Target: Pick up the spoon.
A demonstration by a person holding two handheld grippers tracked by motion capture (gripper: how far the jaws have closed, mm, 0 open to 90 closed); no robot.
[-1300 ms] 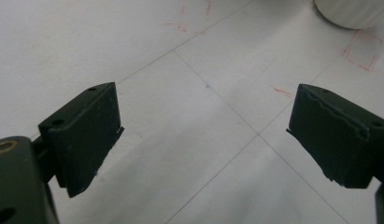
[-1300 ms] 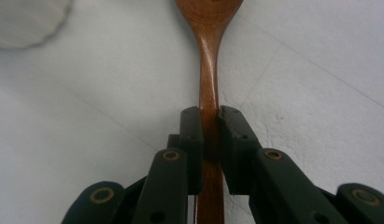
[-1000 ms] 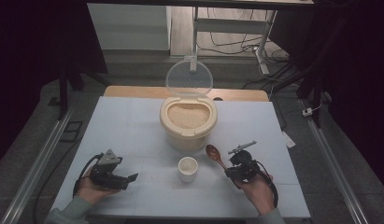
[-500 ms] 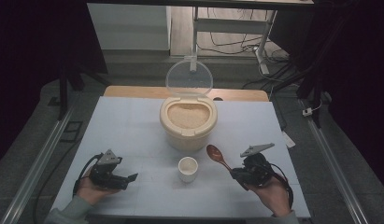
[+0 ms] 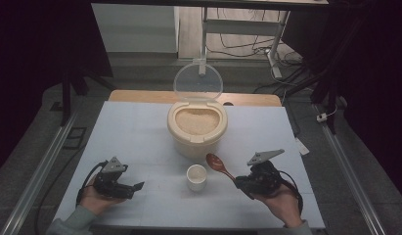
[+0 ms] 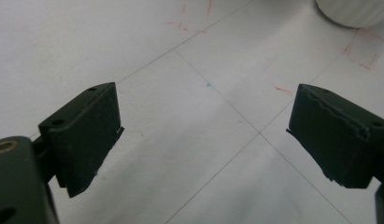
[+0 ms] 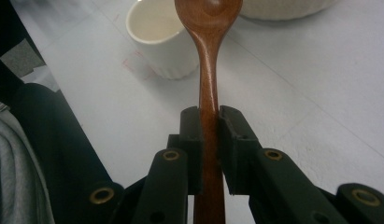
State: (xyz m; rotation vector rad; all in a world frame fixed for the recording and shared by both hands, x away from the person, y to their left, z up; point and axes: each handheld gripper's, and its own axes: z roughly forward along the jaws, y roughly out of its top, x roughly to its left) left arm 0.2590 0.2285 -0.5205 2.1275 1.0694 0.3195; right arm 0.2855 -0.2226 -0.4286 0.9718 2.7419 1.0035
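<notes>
On the pale blue table point(image 5: 140, 132), the cream rice bin point(image 5: 197, 128) stands open at centre, a small white cup point(image 5: 196, 177) near it. The right gripper point(image 7: 209, 122), jaws clamped on a brown wooden spoon point(image 5: 219, 165), could let it twist when scooping. The left gripper point(image 6: 203, 128) gapes empty.

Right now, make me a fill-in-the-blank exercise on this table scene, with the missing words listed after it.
1. The right hand-held gripper is shut on the handle of a wooden ____.
2. The left hand-held gripper stands ____, with bare table between its jaws.
3. The clear lid of the rice container is ____.
4. The small white cup stands between the two grippers and holds ____.

Missing words: spoon; open; raised; nothing
</notes>
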